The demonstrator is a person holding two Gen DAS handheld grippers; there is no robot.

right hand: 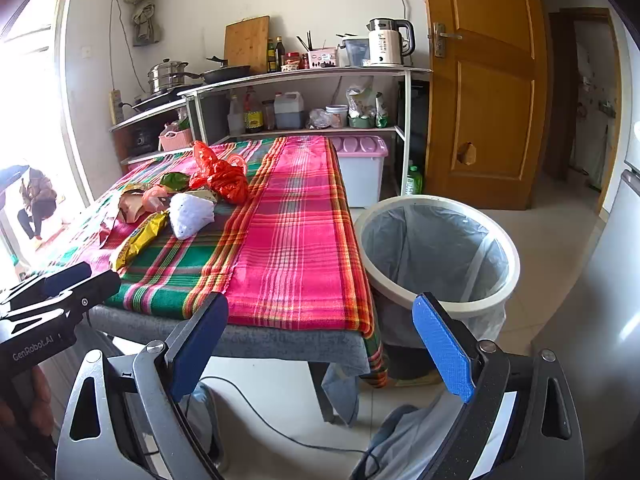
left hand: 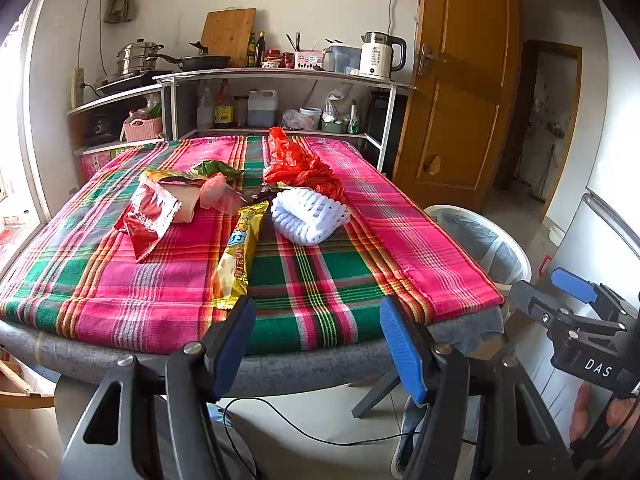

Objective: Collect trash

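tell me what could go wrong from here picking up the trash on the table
1. The yellow wrapper lies flat on the plaid cloth; the open left hand-held gripper might pinch the cloth along with it.
2. The red plastic bag touches the white foam net, so lifting one could drag the other.
3. The bin stands beside the table, apart from the pile; light wrappers could drop on the way.

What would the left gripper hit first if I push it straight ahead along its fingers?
Probably the yellow snack wrapper, whose near end lies just beyond the left gripper, slightly toward its left finger. The open jaws are empty. Depth is unclear; it might meet the plaid cloth first.
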